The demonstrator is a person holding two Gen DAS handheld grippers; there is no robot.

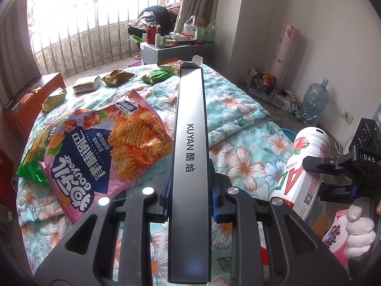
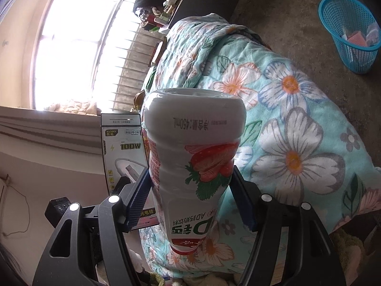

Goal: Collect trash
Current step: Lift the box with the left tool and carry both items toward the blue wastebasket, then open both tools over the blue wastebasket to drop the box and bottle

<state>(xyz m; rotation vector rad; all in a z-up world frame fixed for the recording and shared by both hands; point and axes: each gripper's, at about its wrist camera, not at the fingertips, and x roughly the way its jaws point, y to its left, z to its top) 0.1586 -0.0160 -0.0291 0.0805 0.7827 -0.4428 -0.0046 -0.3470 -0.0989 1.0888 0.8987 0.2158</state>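
The left gripper (image 1: 189,196) is clamping a long grey KUYAN box (image 1: 190,157), and the right gripper (image 2: 189,197) is squeezing a strawberry milk bottle (image 2: 193,157); both are over the floral quilt (image 1: 238,124). The blue basket (image 2: 346,47) on the floor is already holding some scraps. Approx. 6 snack wrappers, incl. the big chips bag (image 1: 102,157), are still lying on the quilt, so I judge most work is left.

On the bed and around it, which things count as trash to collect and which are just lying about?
Part of the job:
- grey box, in the left gripper
- strawberry milk bottle, in the right gripper
- big snack bag
- small wrappers
- blue basket

Lying about:
- water jug
- floral quilt
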